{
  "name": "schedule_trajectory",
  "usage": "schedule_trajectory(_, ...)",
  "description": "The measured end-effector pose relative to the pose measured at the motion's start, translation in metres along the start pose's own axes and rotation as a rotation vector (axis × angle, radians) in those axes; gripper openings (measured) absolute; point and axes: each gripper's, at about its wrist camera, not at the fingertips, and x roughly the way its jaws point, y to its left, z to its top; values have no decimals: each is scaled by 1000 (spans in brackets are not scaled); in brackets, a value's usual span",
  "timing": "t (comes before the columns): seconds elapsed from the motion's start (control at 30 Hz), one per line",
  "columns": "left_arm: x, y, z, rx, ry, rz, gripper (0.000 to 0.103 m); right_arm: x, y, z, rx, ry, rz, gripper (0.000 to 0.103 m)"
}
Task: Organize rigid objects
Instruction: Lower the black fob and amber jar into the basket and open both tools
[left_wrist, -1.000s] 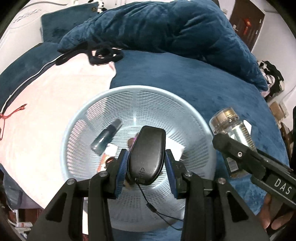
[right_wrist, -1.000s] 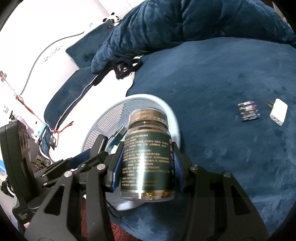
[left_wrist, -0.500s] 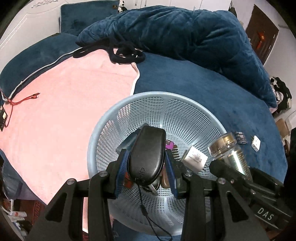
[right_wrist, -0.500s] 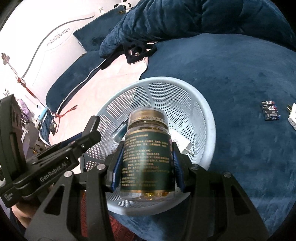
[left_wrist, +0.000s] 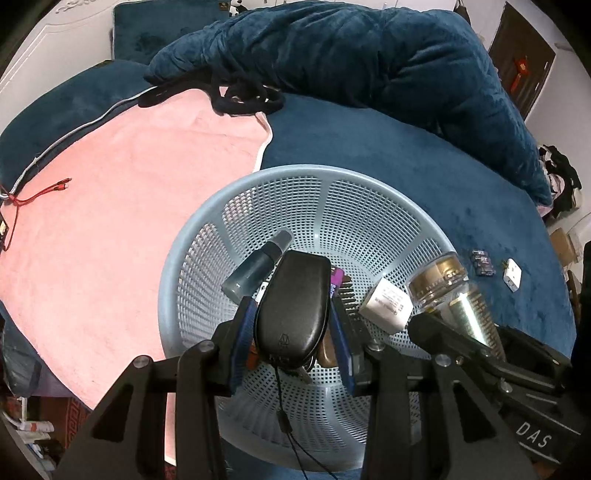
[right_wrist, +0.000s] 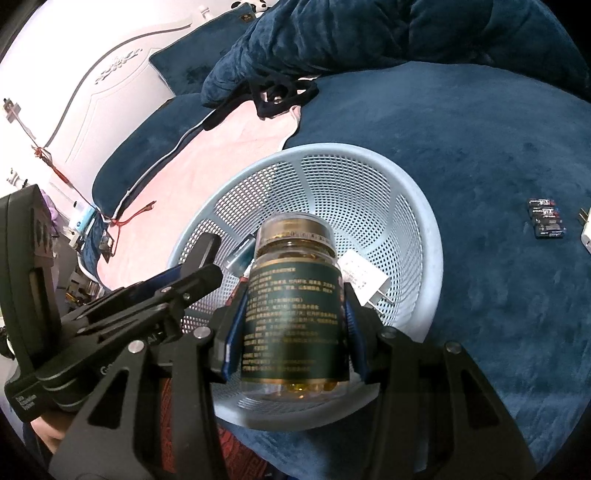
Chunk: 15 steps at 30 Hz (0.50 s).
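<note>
A pale blue mesh basket (left_wrist: 369, 192) (right_wrist: 424, 236) sits on a dark blue bed. Over its inside my left gripper (left_wrist: 291, 328) is shut on a black oval case (left_wrist: 291, 306) with a thin cord hanging from it. My right gripper (right_wrist: 291, 325) is shut on a clear pill jar (right_wrist: 293, 314) with a gold lid and dark green label, held above the basket's near rim. That jar (left_wrist: 443, 284) also shows at the right of the left wrist view. In the basket lie a teal bottle (left_wrist: 255, 273), a white plug adapter (left_wrist: 388, 302) and other small items.
A pack of batteries (right_wrist: 546, 218) (left_wrist: 482, 262) and a white plug (left_wrist: 511, 273) lie on the blue cover right of the basket. A pink towel (left_wrist: 110, 206) with a red cable (left_wrist: 37, 192) spreads to the left. A rumpled blue duvet (left_wrist: 369, 62) and black straps (left_wrist: 243, 96) lie behind.
Both grippers have shifted so the basket now lies more to the right and lower in view. The jar has come over the basket's rim. Both grips are unchanged.
</note>
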Motion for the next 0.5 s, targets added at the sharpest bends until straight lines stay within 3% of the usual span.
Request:
schedule_trajectory(0.33, 1, -2, -1, 0, 10, 16, 43, -1, -6, 1, 38, 1, 44, 49)
schedule_trajectory(0.4, 0, 0, 0, -11, 9, 25, 74, -4, -7, 2, 50, -11, 54, 53)
schedule_trajectory(0.47, -3, 4, 1, -34, -4, 27, 91, -7, -10, 2, 77, -30, 56, 72)
schedule_trajectory(0.5, -5, 6, 2, -45, -9, 26, 98, -10, -12, 2, 90, -42, 59, 76)
